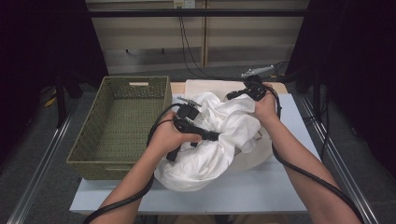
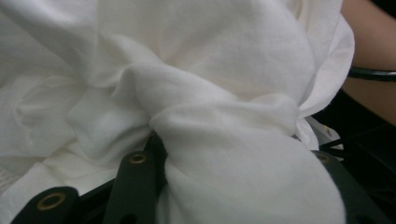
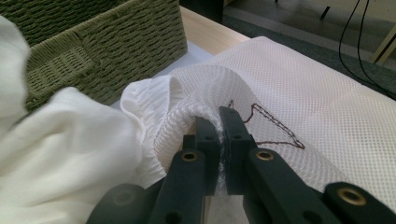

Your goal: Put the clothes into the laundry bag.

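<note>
Right gripper (image 3: 219,126) pinching mesh bag (image 3: 299,93) edge | left gripper (image 2: 233,158) clamped on white cloth (image 1: 210,140) bunch | basket (image 1: 88,158) at 9 o'clock of cloth

Crumpled white cloth (image 1: 205,149) against mesh bag (image 3: 299,93)

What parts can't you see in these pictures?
- Left gripper jaw tips: buried in the white cloth in the left gripper view and the high view.
- Mesh bag opening: covered by the cloth in the high view.
- Basket: cut off by the right gripper view's top edge.
</note>
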`<state>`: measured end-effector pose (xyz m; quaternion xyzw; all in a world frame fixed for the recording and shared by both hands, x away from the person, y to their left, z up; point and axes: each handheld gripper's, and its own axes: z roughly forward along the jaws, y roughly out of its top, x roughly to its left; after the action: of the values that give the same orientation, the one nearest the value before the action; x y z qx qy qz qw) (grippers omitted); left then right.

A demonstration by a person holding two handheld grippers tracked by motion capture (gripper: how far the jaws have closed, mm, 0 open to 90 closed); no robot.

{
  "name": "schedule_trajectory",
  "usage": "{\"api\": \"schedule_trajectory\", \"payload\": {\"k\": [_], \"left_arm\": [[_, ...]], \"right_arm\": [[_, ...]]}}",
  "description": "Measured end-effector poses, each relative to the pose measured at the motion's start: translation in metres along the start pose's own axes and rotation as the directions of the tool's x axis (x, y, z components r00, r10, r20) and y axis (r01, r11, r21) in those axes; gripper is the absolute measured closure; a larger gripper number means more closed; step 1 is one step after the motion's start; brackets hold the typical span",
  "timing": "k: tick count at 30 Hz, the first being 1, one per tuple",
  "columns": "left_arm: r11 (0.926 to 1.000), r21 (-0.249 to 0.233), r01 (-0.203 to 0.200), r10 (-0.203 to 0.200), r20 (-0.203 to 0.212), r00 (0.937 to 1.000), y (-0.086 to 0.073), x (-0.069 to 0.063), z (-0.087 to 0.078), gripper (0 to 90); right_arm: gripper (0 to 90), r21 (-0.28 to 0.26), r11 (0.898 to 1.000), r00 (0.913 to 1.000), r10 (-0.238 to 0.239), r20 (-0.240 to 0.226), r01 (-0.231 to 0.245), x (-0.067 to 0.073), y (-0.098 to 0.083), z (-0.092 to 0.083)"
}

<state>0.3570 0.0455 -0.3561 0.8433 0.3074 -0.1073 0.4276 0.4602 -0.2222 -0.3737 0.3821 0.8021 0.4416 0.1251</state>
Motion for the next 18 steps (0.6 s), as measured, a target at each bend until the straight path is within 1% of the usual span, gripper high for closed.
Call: {"api": "schedule_trajectory", "payload": {"k": [1,2,4,5,6,7,8,9,11,12,13,14,16,18], "left_arm": [[1.0000,0.000,0.000,0.000,0.000,1.0000,0.000,0.000,0.000,56.5],[0.9998,0.001,0.018,-0.018,-0.023,0.9996,-0.001,0.004,0.002,56.5],[0.9995,0.002,0.031,-0.031,-0.044,0.9986,-0.002,0.007,0.002,56.6],[0.9991,0.001,0.042,-0.042,-0.065,0.9970,-0.002,0.009,0.003,56.6],[0.9991,0.003,0.042,-0.042,-0.084,0.9956,-0.002,0.011,0.002,56.6],[0.9985,-0.004,0.054,-0.055,-0.093,0.9941,-0.002,0.012,0.002,56.6],[0.9984,-0.008,0.056,-0.057,-0.110,0.9923,-0.002,0.013,0.002,56.6],[0.9983,-0.011,0.058,-0.059,-0.123,0.9907,-0.001,0.015,0.002,56.6],[0.9979,-0.014,0.063,-0.064,-0.135,0.9887,-0.001,0.018,0.001,56.6],[0.9970,-0.019,0.075,-0.077,-0.152,0.9854,-0.002,0.019,0.002,56.6],[0.9968,-0.024,0.077,-0.079,-0.157,0.9845,-0.002,0.019,0.002,56.6],[0.9978,-0.012,0.065,-0.066,-0.161,0.9848,-0.002,0.019,0.002,56.6],[0.9981,-0.013,0.060,-0.061,-0.151,0.9866,-0.002,0.019,0.003,56.6],[0.9995,0.001,0.032,-0.032,-0.151,0.9880,-0.002,0.015,0.004,56.6]], "right_arm": [[88.3,-0.001,1.000,1.0000,-0.003,0.004,0.003,0.001,0.001,-0.001],[88.3,-0.001,1.000,1.0000,-0.003,0.004,0.003,0.001,0.001,-0.001],[88.3,-0.006,1.000,1.0000,-0.002,0.007,0.002,0.001,0.002,-0.004],[88.3,-0.009,1.000,1.0000,0.001,0.005,-0.001,0.001,0.002,-0.005],[88.3,-0.009,1.000,1.0000,0.000,0.007,0.000,0.001,0.003,-0.007],[88.3,-0.011,1.000,1.0000,0.001,0.008,-0.001,0.001,0.003,-0.008],[88.3,-0.017,1.000,1.0000,0.002,0.003,-0.002,0.000,0.003,-0.010],[88.3,-0.020,1.000,1.0000,0.005,0.009,-0.005,0.000,0.004,-0.011],[88.3,-0.021,1.000,0.9999,0.010,0.006,-0.010,0.000,0.004,-0.014],[88.3,-0.024,1.000,0.9999,0.007,0.007,-0.007,-0.001,0.004,-0.014],[88.3,-0.021,1.000,0.9999,0.004,0.013,-0.003,0.000,0.004,-0.016],[88.3,-0.020,1.000,0.9999,0.000,0.013,0.000,0.000,0.005,-0.017],[88.3,-0.021,1.000,0.9998,0.000,0.021,0.001,0.000,0.005,-0.018],[88.3,-0.013,1.000,0.9996,-0.002,0.027,0.002,0.000,0.005,-0.020]]}}
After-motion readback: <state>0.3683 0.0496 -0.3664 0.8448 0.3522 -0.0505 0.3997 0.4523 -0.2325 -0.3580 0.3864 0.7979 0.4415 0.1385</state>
